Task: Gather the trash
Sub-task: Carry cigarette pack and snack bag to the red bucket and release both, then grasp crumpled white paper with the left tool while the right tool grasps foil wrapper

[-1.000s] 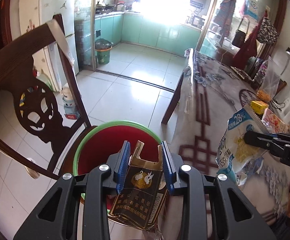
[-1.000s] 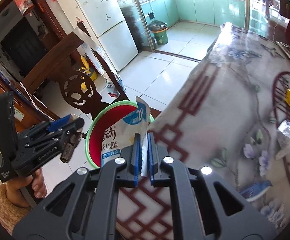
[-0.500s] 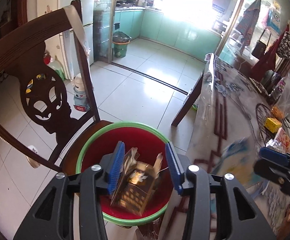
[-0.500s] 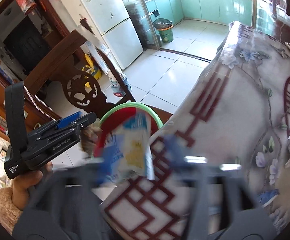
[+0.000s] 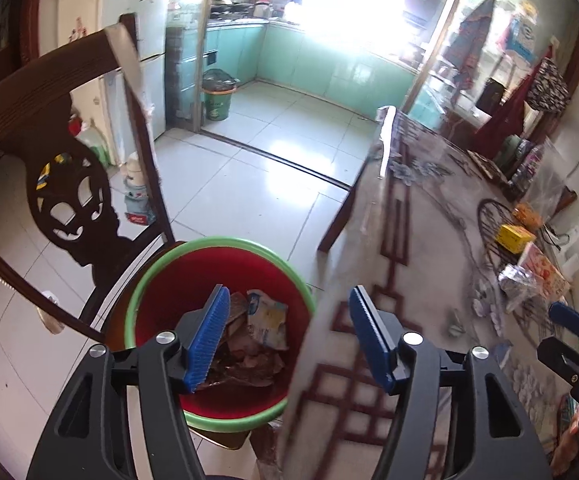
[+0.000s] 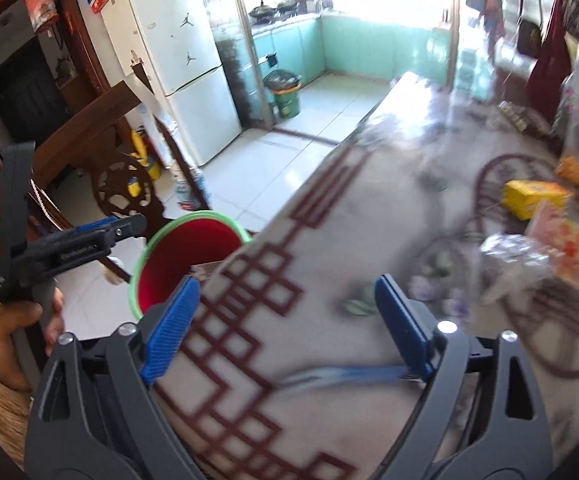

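So the trash bin [image 5: 225, 264] is a round bucket, red inside with a bright green rim, sitting upright on a dark wooden chair seat right beside the edge of the surface. Down in the bottom there's a white-and-blue snack bag [image 5: 267, 318] with yellow on it, lying crumpled and tilted, and next to it a brown crushed cigarette pack [image 5: 245, 354], the two touching in one little heap. From the right wrist view only the bin's rim and red wall [image 6: 193, 240] show, the contents are hidden. Still out on the surface: a crinkled silvery wrapper [image 5: 519, 282], lying near a yellow box.
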The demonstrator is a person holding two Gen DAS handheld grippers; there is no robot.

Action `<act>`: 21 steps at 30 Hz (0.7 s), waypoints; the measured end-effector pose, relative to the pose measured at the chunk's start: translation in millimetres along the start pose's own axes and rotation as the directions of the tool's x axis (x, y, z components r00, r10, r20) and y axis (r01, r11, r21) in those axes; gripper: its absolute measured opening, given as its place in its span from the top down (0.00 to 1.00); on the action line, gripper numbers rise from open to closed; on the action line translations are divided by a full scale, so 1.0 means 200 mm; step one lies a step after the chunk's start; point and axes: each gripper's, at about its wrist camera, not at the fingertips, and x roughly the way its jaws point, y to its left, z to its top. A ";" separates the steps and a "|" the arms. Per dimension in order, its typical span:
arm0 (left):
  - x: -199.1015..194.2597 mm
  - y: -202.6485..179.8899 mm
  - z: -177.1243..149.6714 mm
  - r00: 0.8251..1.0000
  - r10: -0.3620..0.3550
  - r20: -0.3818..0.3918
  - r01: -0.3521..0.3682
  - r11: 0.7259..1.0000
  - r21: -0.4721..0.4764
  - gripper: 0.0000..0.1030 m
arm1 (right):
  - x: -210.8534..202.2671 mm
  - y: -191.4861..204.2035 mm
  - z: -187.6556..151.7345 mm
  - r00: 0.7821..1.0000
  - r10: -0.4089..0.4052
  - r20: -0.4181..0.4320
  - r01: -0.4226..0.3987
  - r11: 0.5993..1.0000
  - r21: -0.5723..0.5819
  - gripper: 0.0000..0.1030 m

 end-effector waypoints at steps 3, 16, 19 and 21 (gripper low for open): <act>-0.04 -0.12 -0.03 0.999 -0.035 0.011 0.034 0.998 0.062 0.30 | -0.08 -0.01 -0.05 0.997 -0.072 0.034 0.075 0.994 -0.076 0.04; -0.10 -0.60 -0.18 0.982 -0.178 -0.063 0.189 0.946 0.264 0.24 | -0.12 -0.49 -0.30 0.972 -0.219 -0.086 0.223 0.974 0.041 0.04; -0.09 -0.72 -0.21 0.975 -0.206 -0.085 0.222 0.933 0.285 0.24 | -0.19 -0.71 -0.29 0.966 -0.240 -0.092 0.251 0.958 0.140 0.04; -0.08 -0.81 -0.22 0.972 -0.216 -0.095 0.235 0.920 0.314 0.24 | -0.18 -0.84 -0.28 0.956 -0.261 -0.137 0.283 0.943 0.174 0.04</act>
